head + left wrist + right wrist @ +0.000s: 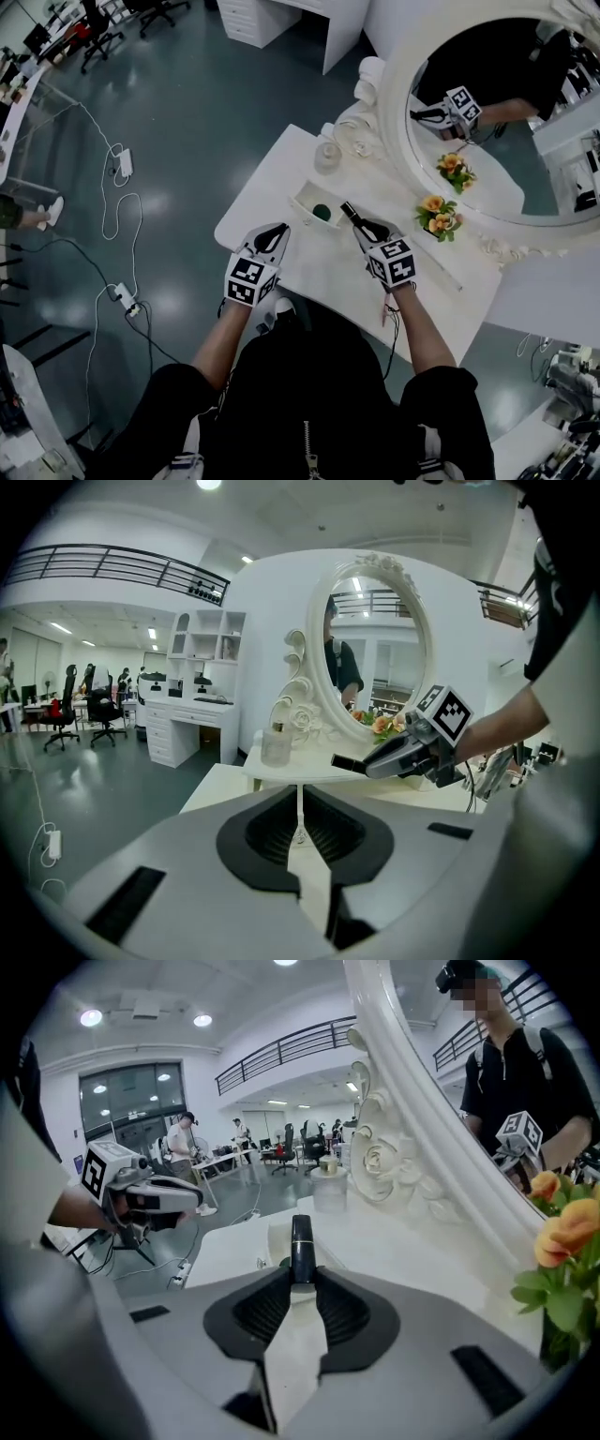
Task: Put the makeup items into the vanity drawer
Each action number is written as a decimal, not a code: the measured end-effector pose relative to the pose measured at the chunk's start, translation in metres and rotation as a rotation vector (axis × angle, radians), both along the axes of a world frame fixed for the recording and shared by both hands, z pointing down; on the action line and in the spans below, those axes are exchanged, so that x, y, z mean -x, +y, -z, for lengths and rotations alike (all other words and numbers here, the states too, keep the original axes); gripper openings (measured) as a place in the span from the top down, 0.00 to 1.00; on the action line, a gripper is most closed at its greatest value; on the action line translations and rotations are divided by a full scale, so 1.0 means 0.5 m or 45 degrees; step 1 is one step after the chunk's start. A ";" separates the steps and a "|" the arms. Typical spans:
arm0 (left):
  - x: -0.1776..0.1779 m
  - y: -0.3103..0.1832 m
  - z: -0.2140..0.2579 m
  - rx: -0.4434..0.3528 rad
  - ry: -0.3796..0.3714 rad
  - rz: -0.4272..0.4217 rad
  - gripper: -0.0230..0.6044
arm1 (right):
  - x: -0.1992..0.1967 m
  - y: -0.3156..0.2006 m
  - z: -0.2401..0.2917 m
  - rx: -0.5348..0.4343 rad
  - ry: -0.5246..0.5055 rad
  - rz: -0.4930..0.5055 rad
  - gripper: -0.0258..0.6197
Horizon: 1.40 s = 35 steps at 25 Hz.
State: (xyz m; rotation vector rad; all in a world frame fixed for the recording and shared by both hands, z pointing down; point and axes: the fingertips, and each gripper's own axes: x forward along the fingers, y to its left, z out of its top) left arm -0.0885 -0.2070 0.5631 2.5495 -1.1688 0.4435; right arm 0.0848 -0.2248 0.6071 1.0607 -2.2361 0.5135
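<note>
My right gripper [361, 225] is shut on a slim black makeup tube [349, 213] and holds it just above the white vanity top [309, 267], beside the open drawer [302, 197]. The tube [301, 1244] sticks out forward past the pads in the right gripper view, pointing toward the drawer [274, 1241]. A dark green item [322, 213] lies in the drawer. My left gripper [278, 229] hovers at the table's front left, jaws together with nothing between them [300, 797]. In the left gripper view, the right gripper [370, 761] with the tube shows.
A glass perfume bottle [326, 155] stands at the back left by the ornate round mirror [497, 112]. Orange flowers [439, 217] sit at the mirror's foot, right of the drawer. Cables and a power strip [122, 295] lie on the floor to the left.
</note>
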 end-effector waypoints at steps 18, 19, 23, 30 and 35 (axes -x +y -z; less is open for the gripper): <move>0.106 0.014 -0.043 0.085 -0.010 0.202 0.91 | 0.148 -0.089 -0.132 0.231 0.205 0.174 0.82; 0.111 0.016 -0.045 0.090 -0.011 0.211 0.91 | 0.152 -0.094 -0.136 0.236 0.210 0.170 0.82; 0.124 0.024 -0.049 0.103 -0.012 0.236 0.91 | 0.160 -0.113 -0.134 0.248 0.230 0.152 0.82; 0.126 0.028 -0.046 0.105 -0.012 0.242 0.91 | 0.149 -0.115 -0.141 0.238 0.220 0.121 0.81; 0.125 0.033 -0.045 0.104 -0.015 0.231 0.91 | 0.145 -0.113 -0.131 0.204 0.166 0.076 0.76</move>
